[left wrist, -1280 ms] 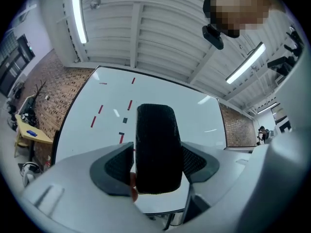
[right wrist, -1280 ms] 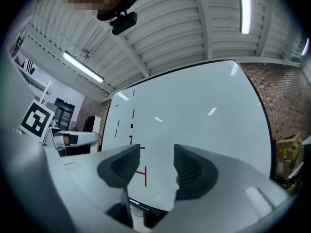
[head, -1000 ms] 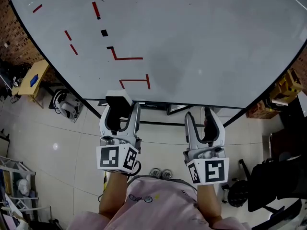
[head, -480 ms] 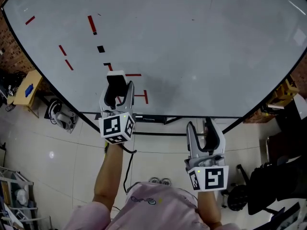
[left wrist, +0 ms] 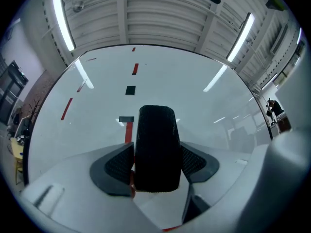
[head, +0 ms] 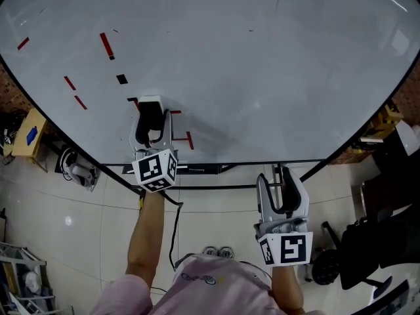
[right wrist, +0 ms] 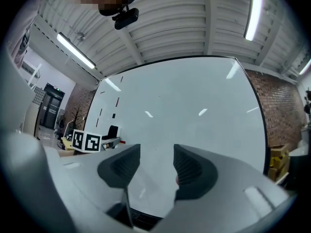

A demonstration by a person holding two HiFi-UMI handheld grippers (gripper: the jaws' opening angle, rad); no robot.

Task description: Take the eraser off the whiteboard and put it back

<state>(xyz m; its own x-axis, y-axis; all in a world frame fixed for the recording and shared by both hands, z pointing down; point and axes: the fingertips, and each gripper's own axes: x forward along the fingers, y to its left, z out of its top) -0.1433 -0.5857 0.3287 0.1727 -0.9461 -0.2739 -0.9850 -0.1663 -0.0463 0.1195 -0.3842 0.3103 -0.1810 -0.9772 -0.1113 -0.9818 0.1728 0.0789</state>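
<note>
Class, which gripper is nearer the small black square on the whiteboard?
Left. The left gripper, shut on the eraser, is over the whiteboard, just right of and below the black square. The right gripper, open, hangs below the whiteboard's lower edge.

Your two hand-held grippers and pink top

Your left gripper (head: 151,120) and right gripper (head: 281,179) share pale grey moulded bodies, each with two curved arms lined with black ribbed pads (right wrist: 124,166). Each carries a white cube (head: 155,170) printed with black square markers. A black cable (head: 172,222) hangs from the left one. You wear a pale pink top (head: 210,287) with a small dark print.
</note>
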